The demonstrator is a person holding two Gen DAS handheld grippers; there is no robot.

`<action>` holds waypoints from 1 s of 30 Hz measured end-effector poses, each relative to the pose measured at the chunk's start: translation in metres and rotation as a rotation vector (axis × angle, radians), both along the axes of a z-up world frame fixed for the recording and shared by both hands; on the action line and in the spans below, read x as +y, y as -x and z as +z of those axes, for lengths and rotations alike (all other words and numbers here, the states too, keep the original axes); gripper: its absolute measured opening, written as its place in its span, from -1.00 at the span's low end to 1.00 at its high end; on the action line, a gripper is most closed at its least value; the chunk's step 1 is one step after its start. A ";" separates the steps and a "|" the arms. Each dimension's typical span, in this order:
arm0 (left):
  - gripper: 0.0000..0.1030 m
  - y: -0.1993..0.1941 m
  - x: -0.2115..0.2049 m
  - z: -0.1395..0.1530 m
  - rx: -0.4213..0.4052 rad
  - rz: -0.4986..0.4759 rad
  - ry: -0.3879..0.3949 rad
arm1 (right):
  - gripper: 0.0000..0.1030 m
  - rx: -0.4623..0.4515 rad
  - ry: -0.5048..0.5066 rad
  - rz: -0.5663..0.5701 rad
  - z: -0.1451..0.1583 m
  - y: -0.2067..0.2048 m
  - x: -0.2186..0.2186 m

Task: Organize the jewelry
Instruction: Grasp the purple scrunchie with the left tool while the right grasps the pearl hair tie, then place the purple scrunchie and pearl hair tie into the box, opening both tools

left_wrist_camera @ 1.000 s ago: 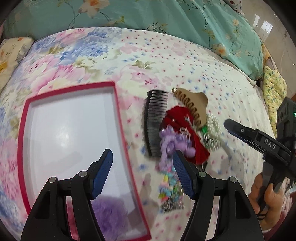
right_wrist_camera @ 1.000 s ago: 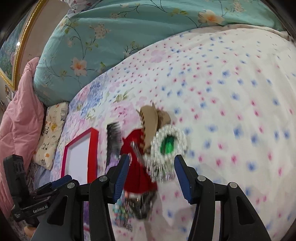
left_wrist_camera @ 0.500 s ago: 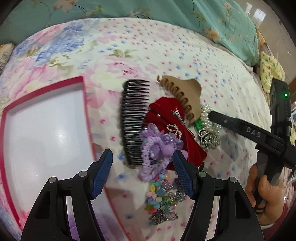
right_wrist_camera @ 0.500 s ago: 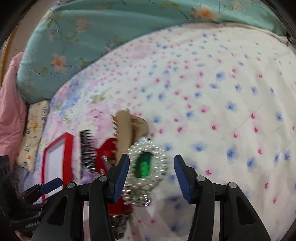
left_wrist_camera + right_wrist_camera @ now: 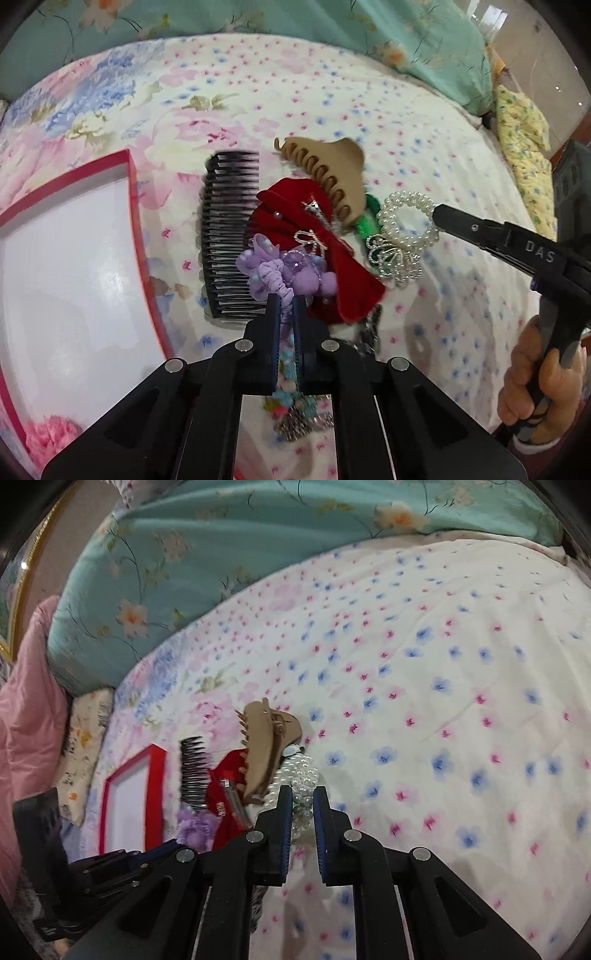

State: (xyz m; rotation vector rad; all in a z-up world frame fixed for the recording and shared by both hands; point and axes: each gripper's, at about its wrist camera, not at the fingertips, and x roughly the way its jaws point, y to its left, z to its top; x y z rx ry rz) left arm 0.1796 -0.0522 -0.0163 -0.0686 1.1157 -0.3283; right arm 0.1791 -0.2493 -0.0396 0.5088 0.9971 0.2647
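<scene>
A pile of hair accessories lies on the floral bedspread: a black comb (image 5: 229, 236), a tan claw clip (image 5: 328, 170), a red velvet bow (image 5: 325, 251), a purple scrunchie (image 5: 280, 273) and a pearl scrunchie (image 5: 406, 221). My left gripper (image 5: 285, 306) is shut on the purple scrunchie. My right gripper (image 5: 302, 801) is shut on the pearl scrunchie (image 5: 303, 775); in the left wrist view its fingers (image 5: 458, 223) touch the pearl ring. A red-rimmed white tray (image 5: 66, 266) lies to the left.
A pink scrunchie (image 5: 48, 443) lies in the tray's near corner. Coloured beads and a silver chain piece (image 5: 299, 413) lie under my left gripper. Teal pillows (image 5: 221, 554) line the far side. A pink blanket (image 5: 26, 701) is at left.
Both grippers moved in on the pile and shut, the left on the purple scrunchie, the right on the pearl scrunchie. The tray slid left in the left wrist view.
</scene>
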 end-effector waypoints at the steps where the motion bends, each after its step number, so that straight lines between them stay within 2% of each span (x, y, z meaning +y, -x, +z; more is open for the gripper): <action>1: -0.90 0.004 0.002 0.004 -0.008 0.000 0.008 | -0.79 -0.004 -0.002 0.000 0.002 0.002 -0.001; 10: -0.91 0.042 0.027 0.041 -0.078 0.015 0.109 | -0.80 -0.079 -0.077 0.036 0.038 0.029 0.002; 15: -0.91 0.061 0.045 0.058 -0.118 0.038 0.129 | -0.80 -0.116 -0.100 0.063 0.058 0.042 0.014; 23: -0.91 0.083 0.095 0.074 -0.166 0.131 0.131 | -0.80 -0.128 -0.138 0.147 0.068 0.049 0.055; 30: -0.91 0.094 0.147 0.068 -0.166 0.241 0.125 | -0.80 -0.115 -0.156 0.240 0.065 0.050 0.109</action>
